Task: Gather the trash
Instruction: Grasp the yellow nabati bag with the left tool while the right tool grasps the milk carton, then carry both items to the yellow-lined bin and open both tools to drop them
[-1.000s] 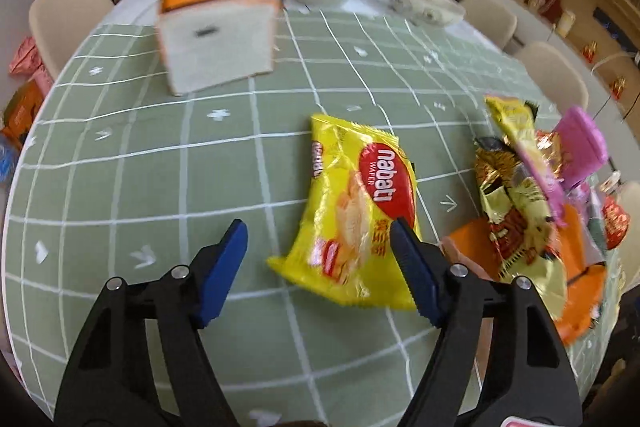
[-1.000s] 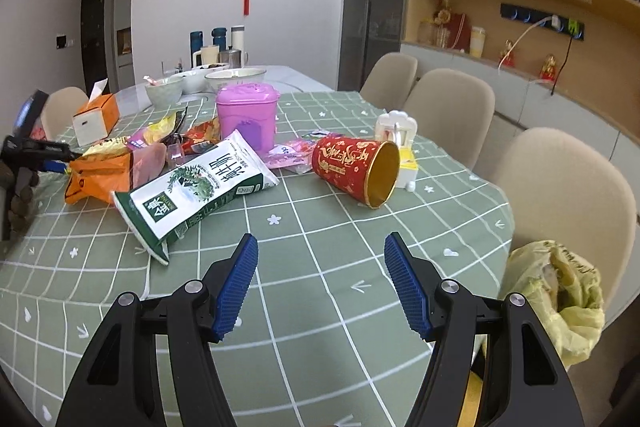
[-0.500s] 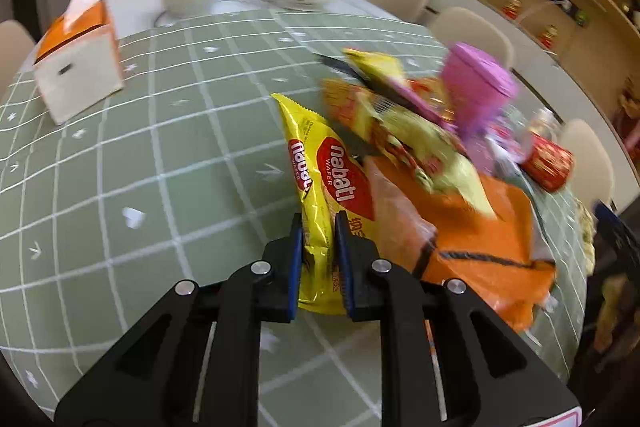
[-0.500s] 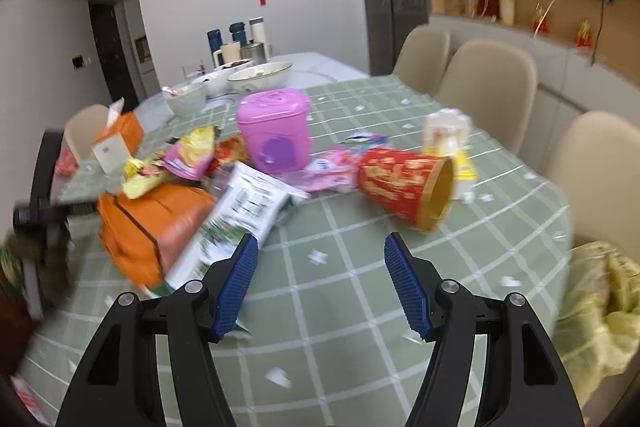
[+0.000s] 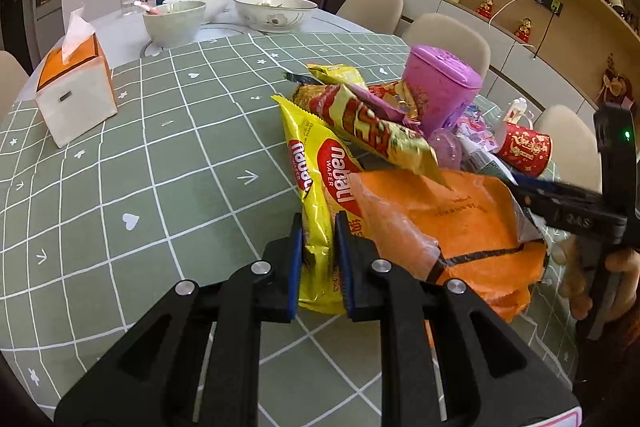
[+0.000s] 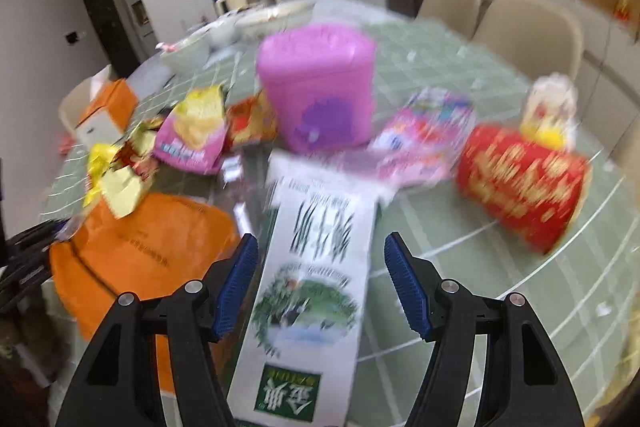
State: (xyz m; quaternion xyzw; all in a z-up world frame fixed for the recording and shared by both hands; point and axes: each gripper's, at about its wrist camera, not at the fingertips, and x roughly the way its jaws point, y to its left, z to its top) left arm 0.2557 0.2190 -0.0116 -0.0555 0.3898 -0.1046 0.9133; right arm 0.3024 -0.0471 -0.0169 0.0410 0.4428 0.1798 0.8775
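Note:
My left gripper point(image 5: 318, 241) is shut on the lower end of a yellow Nabati wafer wrapper point(image 5: 316, 167), which leans against the trash pile. An orange plastic bag point(image 5: 460, 227) lies beside it, under a red-gold snack wrapper point(image 5: 372, 125). My right gripper point(image 6: 320, 267) is open, its blue pads on either side of a white and green packet point(image 6: 316, 267) without touching it. The orange bag point(image 6: 136, 251) lies to its left. The right gripper's body also shows in the left wrist view point(image 5: 576, 211).
A pink lidded container point(image 6: 316, 87) stands behind the packet, a red paper cup point(image 6: 520, 183) lies on its side at right, and pink wrappers point(image 6: 192, 135) lie around. A tissue box point(image 5: 76, 95) and bowls point(image 5: 174, 23) stand further back on the green checked tablecloth point(image 5: 160, 187).
My left gripper closed on the yellow wrapper and swung it right, against the pile. My right gripper moved forward until the white and green packet lies between its open fingers.

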